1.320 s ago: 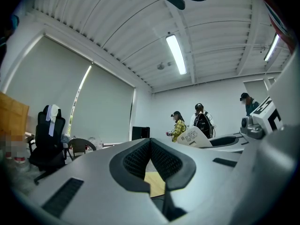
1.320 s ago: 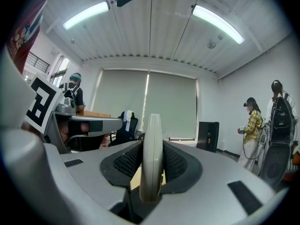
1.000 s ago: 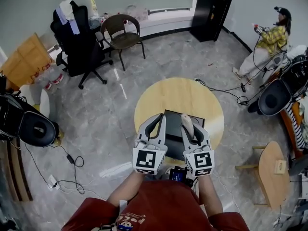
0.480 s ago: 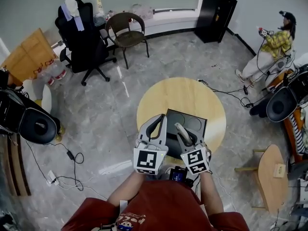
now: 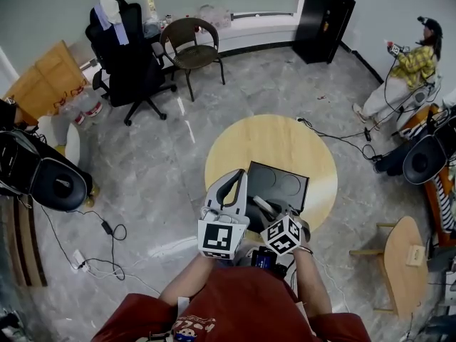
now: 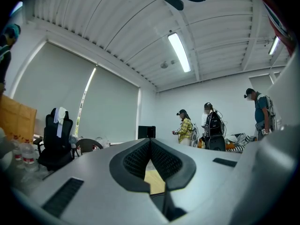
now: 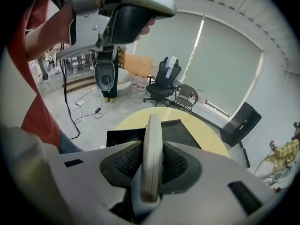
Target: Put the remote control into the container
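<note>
A slim light-grey remote control (image 7: 152, 158) stands edge-on between the pads of my right gripper (image 7: 152, 149), which is shut on it. In the head view the right gripper (image 5: 271, 211) tilts down, with the remote control (image 5: 261, 204) poking out over the near part of the black container (image 5: 285, 178). The container, a shallow tray with round recesses, lies on the round wooden table (image 5: 285, 137); it also shows as the container (image 7: 180, 128) beyond the jaws. My left gripper (image 5: 235, 177) hovers level at the container's left edge. Its jaws (image 6: 150, 142) are shut with nothing between them.
A black office chair (image 5: 128, 48), a brown chair (image 5: 191, 40) and a black cabinet (image 5: 324, 13) stand beyond the table. A person in yellow (image 5: 413, 59) is at far right. Cables (image 5: 335, 135) trail off the table's right; a small wooden side table (image 5: 402, 255) stands near right.
My right gripper has come down with the remote control and tipped its nose toward the container, rolling as it went. The left gripper has kept still.
</note>
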### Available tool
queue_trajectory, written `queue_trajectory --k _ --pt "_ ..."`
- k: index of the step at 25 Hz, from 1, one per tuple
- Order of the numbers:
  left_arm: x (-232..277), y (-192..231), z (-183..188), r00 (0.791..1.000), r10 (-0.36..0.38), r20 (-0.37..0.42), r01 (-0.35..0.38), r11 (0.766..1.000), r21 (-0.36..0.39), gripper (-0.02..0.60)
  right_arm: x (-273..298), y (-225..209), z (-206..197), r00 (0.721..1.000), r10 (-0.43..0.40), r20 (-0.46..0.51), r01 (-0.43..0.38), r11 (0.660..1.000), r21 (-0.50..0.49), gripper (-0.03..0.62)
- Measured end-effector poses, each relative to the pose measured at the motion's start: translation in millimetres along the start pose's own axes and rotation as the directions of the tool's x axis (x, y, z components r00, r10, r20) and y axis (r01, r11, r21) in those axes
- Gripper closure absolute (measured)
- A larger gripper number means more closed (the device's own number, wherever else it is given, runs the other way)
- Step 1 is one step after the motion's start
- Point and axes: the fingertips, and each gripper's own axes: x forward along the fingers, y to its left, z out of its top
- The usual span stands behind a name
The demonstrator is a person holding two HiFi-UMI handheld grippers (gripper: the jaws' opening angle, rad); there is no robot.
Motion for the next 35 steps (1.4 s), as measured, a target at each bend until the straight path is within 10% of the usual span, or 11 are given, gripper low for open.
queue_trajectory --k 19,35 --pt "1.1 1.4 -4.7 1.000 0.007 -0.007 -0.007 1.000 0.004 0.566 61.8 35.4 -75.7 0.955 0.128 -0.266 -0.135 0.991 -0.005 0.462" --pt "2.2 10.2 -5.7 1.000 0.021 -0.009 -0.021 1.000 -0.005 0.566 71.4 42.6 -85.3 0.934 0.178 -0.309 -0.176 0.984 0.034 0.461"
